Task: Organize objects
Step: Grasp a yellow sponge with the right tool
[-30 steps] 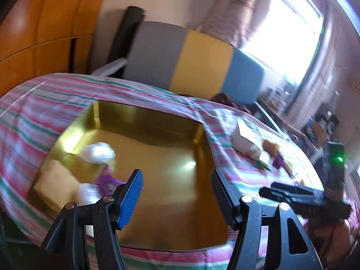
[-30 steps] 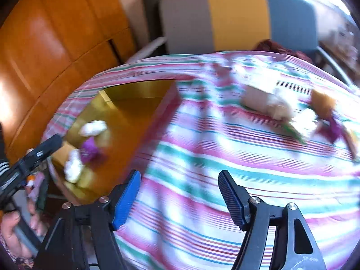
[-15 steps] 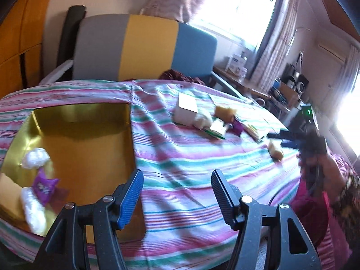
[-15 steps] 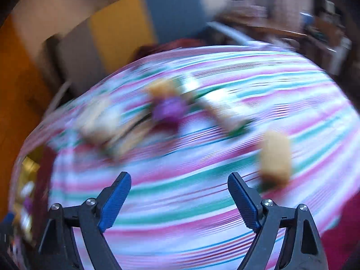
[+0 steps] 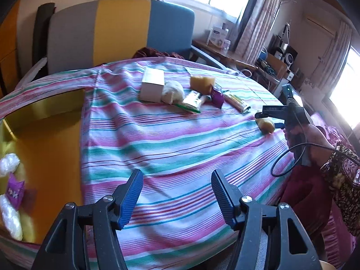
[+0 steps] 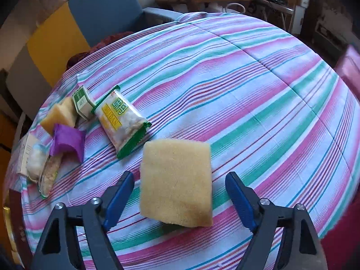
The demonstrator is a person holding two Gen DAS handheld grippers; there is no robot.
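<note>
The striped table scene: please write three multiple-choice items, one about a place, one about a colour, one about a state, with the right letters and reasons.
1. Where does the yellow sponge lie?
A. inside the gold tray
B. on the striped cloth between the right tongs' fingers
C. on the chair

2. What colour is the small folded wrapper beside the snack bag?
A. purple
B. black
C. red

3. How are the right tongs at the sponge?
A. clamped on it
B. shut beside it
C. around it, pads not touching

Key: 1 B, the striped cloth shows all around the sponge; 2 A, its folds are plainly purple; 3 C, a gap shows on each side while the jaws are closing.
</note>
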